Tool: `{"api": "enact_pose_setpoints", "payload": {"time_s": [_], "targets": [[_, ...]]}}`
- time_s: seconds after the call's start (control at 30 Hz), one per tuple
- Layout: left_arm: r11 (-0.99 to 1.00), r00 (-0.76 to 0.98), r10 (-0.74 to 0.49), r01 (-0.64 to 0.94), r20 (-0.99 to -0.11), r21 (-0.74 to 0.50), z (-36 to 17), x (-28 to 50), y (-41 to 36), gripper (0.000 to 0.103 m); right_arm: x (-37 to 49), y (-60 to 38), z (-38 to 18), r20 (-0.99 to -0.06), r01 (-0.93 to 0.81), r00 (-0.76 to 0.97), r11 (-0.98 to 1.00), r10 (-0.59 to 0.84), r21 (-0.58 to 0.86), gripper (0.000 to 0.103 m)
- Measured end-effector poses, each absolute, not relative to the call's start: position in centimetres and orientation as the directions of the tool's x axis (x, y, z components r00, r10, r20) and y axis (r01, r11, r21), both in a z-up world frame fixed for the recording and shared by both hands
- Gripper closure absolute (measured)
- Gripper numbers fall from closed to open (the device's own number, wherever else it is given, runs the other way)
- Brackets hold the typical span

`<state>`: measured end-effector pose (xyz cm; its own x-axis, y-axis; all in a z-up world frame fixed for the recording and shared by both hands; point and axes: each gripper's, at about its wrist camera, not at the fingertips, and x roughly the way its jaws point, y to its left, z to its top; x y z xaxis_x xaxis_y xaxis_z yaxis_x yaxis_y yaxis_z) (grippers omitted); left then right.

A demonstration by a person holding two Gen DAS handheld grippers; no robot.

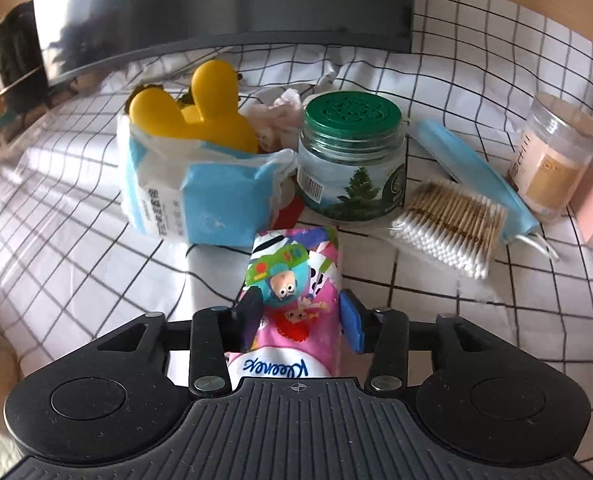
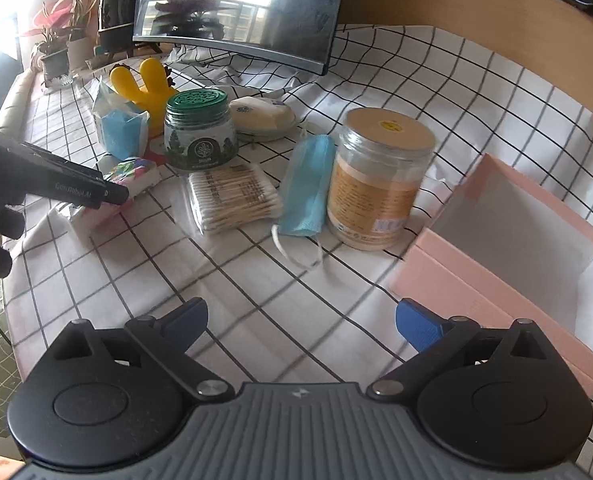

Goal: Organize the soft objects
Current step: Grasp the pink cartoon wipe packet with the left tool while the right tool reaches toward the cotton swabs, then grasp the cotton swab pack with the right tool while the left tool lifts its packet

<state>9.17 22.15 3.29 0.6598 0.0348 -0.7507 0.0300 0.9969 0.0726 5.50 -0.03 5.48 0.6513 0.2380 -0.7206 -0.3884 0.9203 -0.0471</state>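
Observation:
My left gripper (image 1: pixel 300 312) is shut on a colourful cartoon Kleenex tissue pack (image 1: pixel 296 276), its blue pads on both sides of the pack. The same pack (image 2: pixel 136 172) shows at the left of the right wrist view, under the left gripper (image 2: pixel 116 196). My right gripper (image 2: pixel 300 324) is open and empty over the checked cloth, left of an open pink box (image 2: pixel 492 280). A blue face mask (image 2: pixel 310 188), a blue-white tissue pack (image 2: pixel 122 130) and a bag of cotton swabs (image 2: pixel 232 200) lie on the cloth.
A green-lidded jar (image 2: pixel 198 132), a clear jar with a tan lid (image 2: pixel 380 176), a yellow rubber toy (image 2: pixel 148 84) and a white round pouch (image 2: pixel 262 118) stand behind. A curved monitor (image 2: pixel 236 12) and plants (image 2: pixel 60 40) line the back.

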Motion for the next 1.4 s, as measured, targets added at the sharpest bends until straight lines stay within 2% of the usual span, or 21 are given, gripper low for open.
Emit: {"api": "enact_pose_setpoints", "payload": {"time_s": [0.03, 0.1, 0.17, 0.2, 0.33, 0.4, 0.5, 0.67, 0.7, 0.8, 0.9, 0.93, 1.07, 1.3, 1.4], "targets": [[0.997, 0.662, 0.026, 0.035, -0.749, 0.066, 3.2, 9.3, 22.5, 0.050, 5.7, 0.5, 5.5, -0.724, -0.389, 0.646, 0.921, 0.243, -0.038, 0.002], [0.999, 0.657, 0.001, 0.036, -0.754, 0.033, 3.1, 9.9, 23.6, 0.040, 6.4, 1.7, 5.8, -0.732, -0.389, 0.630, 0.921, 0.259, -0.009, 0.002], [0.999, 0.617, -0.051, 0.023, -0.785, -0.046, 2.3, 10.8, 25.2, 0.035, 7.1, 3.0, 6.2, -0.742, -0.390, 0.617, 0.921, 0.263, 0.002, 0.002], [0.997, 0.634, -0.074, 0.026, -0.770, -0.075, 2.3, 10.8, 25.9, 0.035, 7.5, 3.8, 6.4, -0.747, -0.395, 0.611, 0.919, 0.262, -0.001, 0.002], [0.980, 0.630, -0.188, 0.071, -0.753, -0.185, 2.4, 10.8, 27.5, 0.042, 9.4, 6.6, 7.6, -0.751, -0.433, 0.616, 0.899, 0.239, -0.068, 0.002], [0.970, 0.620, -0.234, 0.096, -0.749, -0.224, 2.4, 10.7, 28.0, 0.042, 10.8, 7.9, 8.2, -0.754, -0.468, 0.612, 0.878, 0.240, -0.101, 0.002], [0.962, 0.610, -0.268, 0.127, -0.745, -0.242, 2.4, 10.6, 28.3, 0.043, 13.5, 9.4, 8.2, -0.780, -0.531, 0.571, 0.839, 0.255, -0.114, 0.002], [0.960, 0.600, -0.276, 0.142, -0.751, -0.240, 2.4, 10.0, 28.3, 0.043, 18.0, 10.7, 5.2, -0.840, -0.579, 0.490, 0.807, 0.235, -0.112, 0.003], [0.962, 0.603, -0.270, 0.145, -0.750, -0.230, 2.4, 9.8, 28.1, 0.044, 18.7, 10.8, 4.5, -0.851, -0.590, 0.466, 0.802, 0.243, -0.095, 0.009], [0.970, 0.607, -0.242, 0.129, -0.757, -0.207, 2.5, 9.0, 27.7, 0.047, 19.8, 11.0, 3.4, -0.870, -0.609, 0.401, 0.793, 0.287, -0.020, 0.011], [0.968, 0.598, -0.241, 0.092, -0.765, -0.233, 2.7, 8.3, 27.7, 0.051, 19.4, 11.5, 3.6, -0.879, -0.624, 0.369, 0.782, 0.302, 0.006, 0.022], [0.968, 0.595, -0.236, 0.076, -0.769, -0.238, 2.9, 8.0, 27.8, 0.052, 19.1, 11.5, 4.0, -0.882, -0.626, 0.361, 0.780, 0.304, 0.013, 0.029], [0.968, 0.602, -0.212, 0.023, -0.770, -0.249, 5.2, 7.5, 27.8, 0.055, 17.7, 10.5, 7.8, -0.859, -0.647, 0.379, 0.763, 0.344, 0.020, 0.029], [0.976, 0.694, -0.204, 0.087, -0.690, -0.201, 13.6, 9.8, 25.2, 0.055, 17.8, 6.4, 18.1, -0.765, -0.573, 0.530, 0.820, 0.366, -0.005, 0.029], [0.975, 0.729, -0.214, 0.125, -0.650, -0.181, 16.8, 11.6, 23.3, 0.055, 17.8, 3.5, 21.9, -0.715, -0.500, 0.615, 0.866, 0.331, -0.029, 0.029]]}}
